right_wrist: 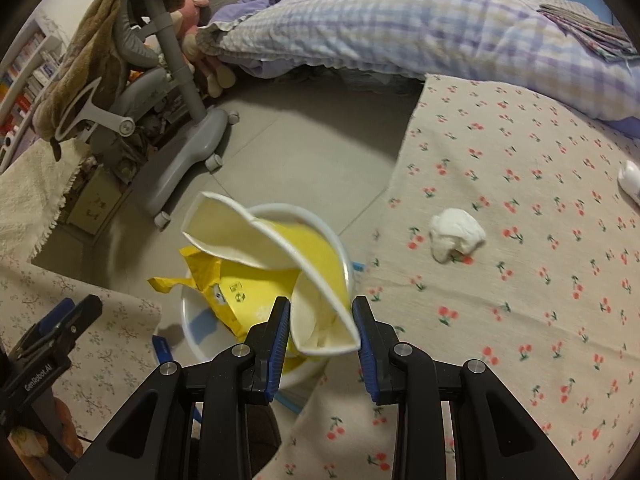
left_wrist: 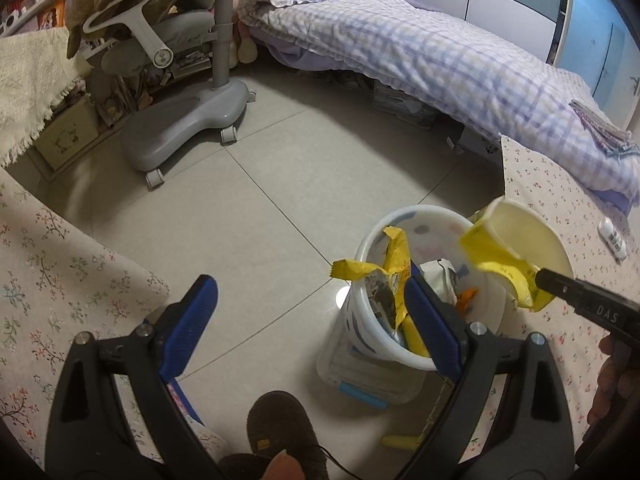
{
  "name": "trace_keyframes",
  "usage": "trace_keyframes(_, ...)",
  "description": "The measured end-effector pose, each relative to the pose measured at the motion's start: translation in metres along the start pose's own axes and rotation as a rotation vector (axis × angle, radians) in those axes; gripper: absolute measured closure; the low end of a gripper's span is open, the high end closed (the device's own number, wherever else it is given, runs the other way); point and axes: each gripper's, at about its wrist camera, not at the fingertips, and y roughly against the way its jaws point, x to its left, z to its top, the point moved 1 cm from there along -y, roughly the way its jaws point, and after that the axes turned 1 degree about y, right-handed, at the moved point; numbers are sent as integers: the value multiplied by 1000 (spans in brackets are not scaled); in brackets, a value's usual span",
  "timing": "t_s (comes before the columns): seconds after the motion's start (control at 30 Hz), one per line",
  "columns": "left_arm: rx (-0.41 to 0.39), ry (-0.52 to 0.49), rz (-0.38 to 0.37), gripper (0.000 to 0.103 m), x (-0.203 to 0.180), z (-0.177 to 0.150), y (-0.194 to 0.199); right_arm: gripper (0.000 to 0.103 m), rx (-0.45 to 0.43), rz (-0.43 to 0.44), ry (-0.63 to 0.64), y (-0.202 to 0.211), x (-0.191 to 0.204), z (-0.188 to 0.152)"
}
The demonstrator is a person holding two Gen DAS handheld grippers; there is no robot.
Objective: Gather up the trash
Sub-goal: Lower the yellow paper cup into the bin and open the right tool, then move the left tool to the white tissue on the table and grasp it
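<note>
A white bin (left_wrist: 476, 300) stands on the floor between two cloth-covered surfaces, and a torn yellow wrapper (left_wrist: 394, 268) sticks out over its rim. My left gripper (left_wrist: 316, 316) hangs open just above the bin's near left side, with only floor between its pads. My right gripper (right_wrist: 322, 308) is shut on a squashed yellow paper cup (right_wrist: 280, 248), held over the bin (right_wrist: 192, 324). From the left wrist view the cup (left_wrist: 516, 240) sits at the bin's right rim in the right gripper (left_wrist: 550, 282). A crumpled white tissue (right_wrist: 456, 234) lies on the cherry-print cloth (right_wrist: 540, 280).
A grey wheeled chair (left_wrist: 188, 128) stands on the tiled floor behind, and a bed with a checked quilt (left_wrist: 420, 48) runs along the back right. Floral cloth (left_wrist: 48, 280) lies to the left. A white remote (left_wrist: 612, 238) rests on the right cloth. A slippered foot (left_wrist: 280, 428) is near the bin.
</note>
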Motion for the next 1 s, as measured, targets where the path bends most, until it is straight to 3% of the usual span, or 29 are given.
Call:
trace_keyframes(0.1,-2,-5,3,9,-1,0,0,65,-20,38,9,0,3,1)
trace_keyframes(0.13,-3,-4,4,9,-1,1,0,60,-20,44,9,1,3,2)
trace_keyframes(0.17,-5,-4,5,9,-1,1,1,44,-25,41,4,3,2,2)
trace_keyframes(0.2,-8,-5,6,9,-1,1,1,38,-41,35,1,8,1,3)
trace_keyframes(0.53,-9,-26,-20,9,-18,2,4,35,-112,-37,22,52,-22,2)
trace_keyframes(1.0,-15,-105,-115,9,-91,0,11,27,-177,-169,-86,113,-116,-3)
